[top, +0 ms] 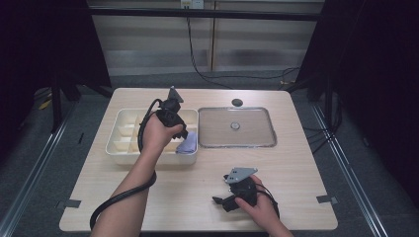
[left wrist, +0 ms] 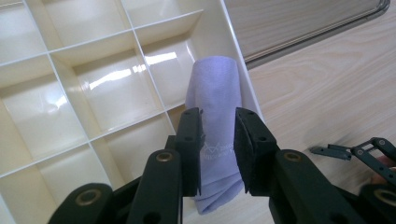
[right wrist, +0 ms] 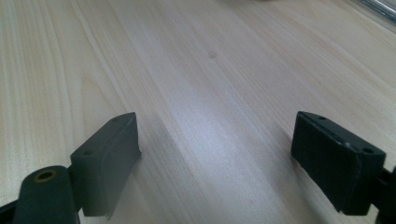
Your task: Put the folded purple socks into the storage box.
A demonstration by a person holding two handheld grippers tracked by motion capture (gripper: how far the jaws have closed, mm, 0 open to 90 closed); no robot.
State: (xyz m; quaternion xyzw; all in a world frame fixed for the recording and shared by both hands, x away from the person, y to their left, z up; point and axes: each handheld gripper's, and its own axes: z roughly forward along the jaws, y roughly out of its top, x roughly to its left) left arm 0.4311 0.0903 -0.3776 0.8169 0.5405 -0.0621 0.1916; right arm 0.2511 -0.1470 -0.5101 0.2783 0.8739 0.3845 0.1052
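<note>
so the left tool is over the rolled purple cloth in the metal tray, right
Not quite: the rolled purple cloth lies in the cream divided organizer, against its side wall, not in the metal tray. The left gripper view shows the left tool straddling it there.

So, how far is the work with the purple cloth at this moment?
The purple cloth lies rolled in a corner compartment of the cream organizer tray. The left gripper straddles it, not yet clamped. The right gripper rests open on the table. The grasp is left.
</note>
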